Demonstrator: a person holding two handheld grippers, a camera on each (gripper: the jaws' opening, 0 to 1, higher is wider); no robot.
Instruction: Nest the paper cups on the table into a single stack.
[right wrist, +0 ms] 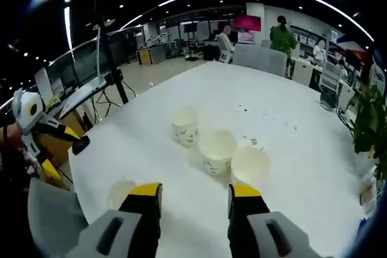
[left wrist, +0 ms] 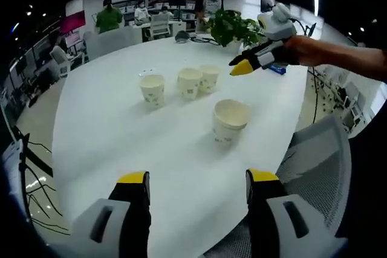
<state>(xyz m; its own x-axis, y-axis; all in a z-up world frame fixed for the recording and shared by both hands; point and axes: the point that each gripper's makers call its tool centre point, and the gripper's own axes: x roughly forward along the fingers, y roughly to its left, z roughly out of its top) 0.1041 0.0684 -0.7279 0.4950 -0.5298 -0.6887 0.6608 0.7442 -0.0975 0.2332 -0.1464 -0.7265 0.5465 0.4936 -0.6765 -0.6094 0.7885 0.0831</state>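
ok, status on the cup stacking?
Left gripper open, empty, short of the cups. Right gripper open, empty, above the table. Four paper cups upright, none nested. Nothing in the way.

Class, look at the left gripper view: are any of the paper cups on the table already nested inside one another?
No. Four paper cups stand separately on the white table, each with its own open rim showing.
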